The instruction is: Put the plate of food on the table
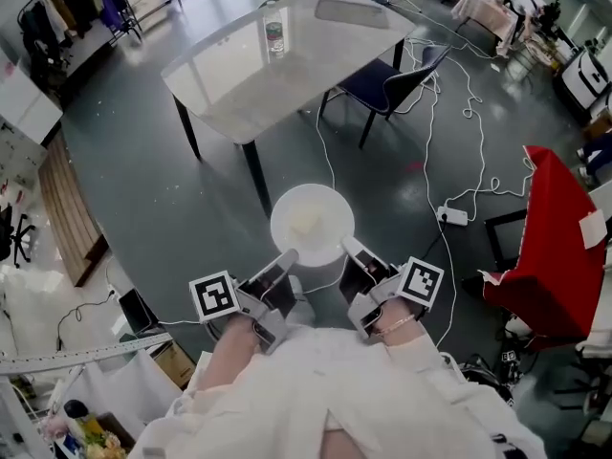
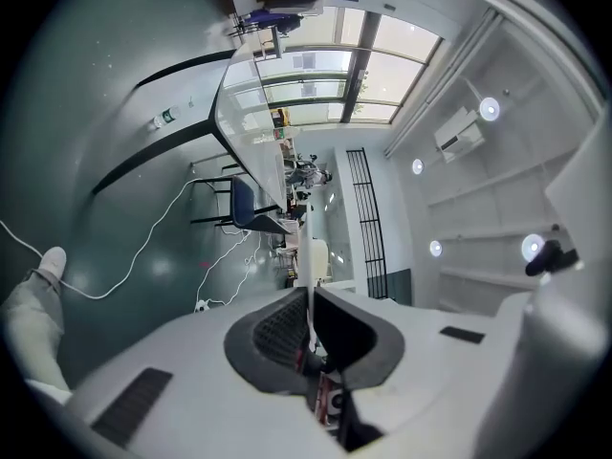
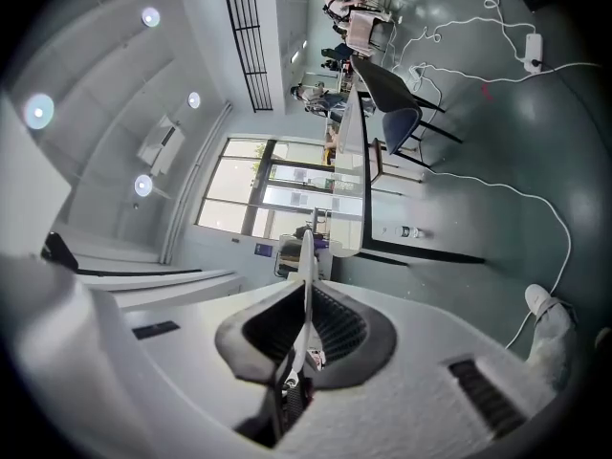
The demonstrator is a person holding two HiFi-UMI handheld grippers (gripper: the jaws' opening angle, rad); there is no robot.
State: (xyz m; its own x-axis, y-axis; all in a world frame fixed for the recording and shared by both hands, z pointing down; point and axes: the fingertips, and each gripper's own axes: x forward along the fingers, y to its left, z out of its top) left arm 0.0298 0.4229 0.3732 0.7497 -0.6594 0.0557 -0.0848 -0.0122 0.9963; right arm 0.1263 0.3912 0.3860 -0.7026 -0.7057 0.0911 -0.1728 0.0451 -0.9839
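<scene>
food: we see only a pale blurred lump, kind unclear | plate: edge-on in both gripper views, top hidden from us there | bottle on surface: label too small to read

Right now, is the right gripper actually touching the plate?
Touching. The right gripper view shows the thin rim of the plate pinched edge-on between the fingers of the right gripper; the head view agrees, placing it at the plate's right edge.

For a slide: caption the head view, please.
Left gripper and right gripper hold a plate of food short of the table.
</scene>
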